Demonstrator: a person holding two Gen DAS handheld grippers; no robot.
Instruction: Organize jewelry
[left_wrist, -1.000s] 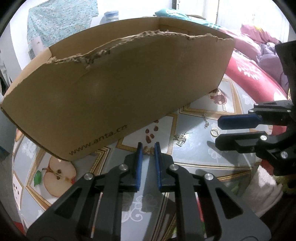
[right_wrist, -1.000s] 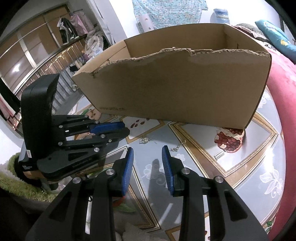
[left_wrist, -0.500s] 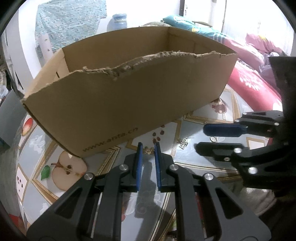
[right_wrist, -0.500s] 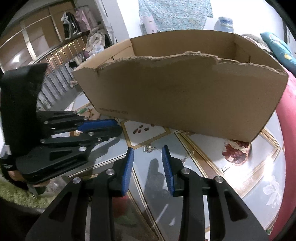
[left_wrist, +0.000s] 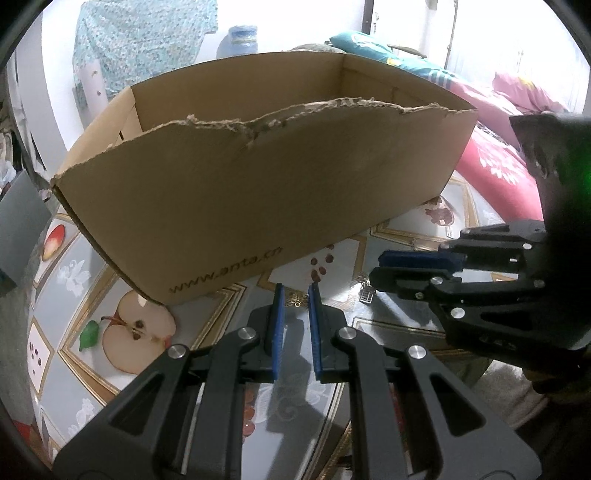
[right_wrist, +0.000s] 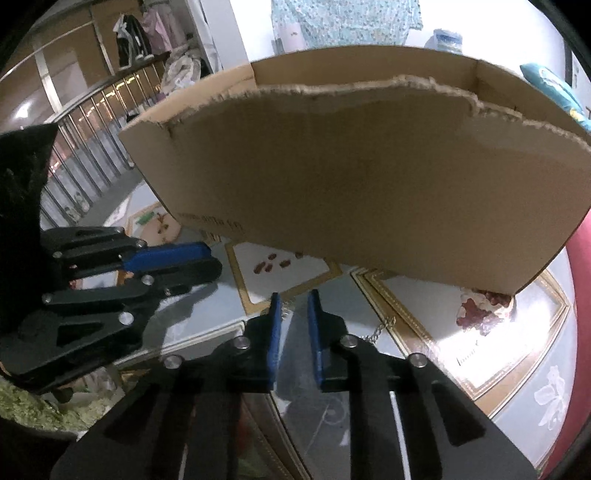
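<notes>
**Jewelry lies at both sets of fingertips, in front of the box**

Jewelry is what I am working over: a small gold piece (left_wrist: 296, 300) lies on the table right between the tips of my left gripper (left_wrist: 295, 295), whose jaws stand nearly together with only a narrow gap; I cannot tell whether the pads touch it. My right gripper (right_wrist: 294, 300) has just been closing and now shows the same narrow gap, its tips just above a small silver piece (right_wrist: 285, 314). A silver chain (right_wrist: 380, 328) lies just right of that gripper. Beyond both tools stands the torn cardboard box (left_wrist: 258, 192) on the fruit-patterned tabletop (left_wrist: 122, 332).
</notes>
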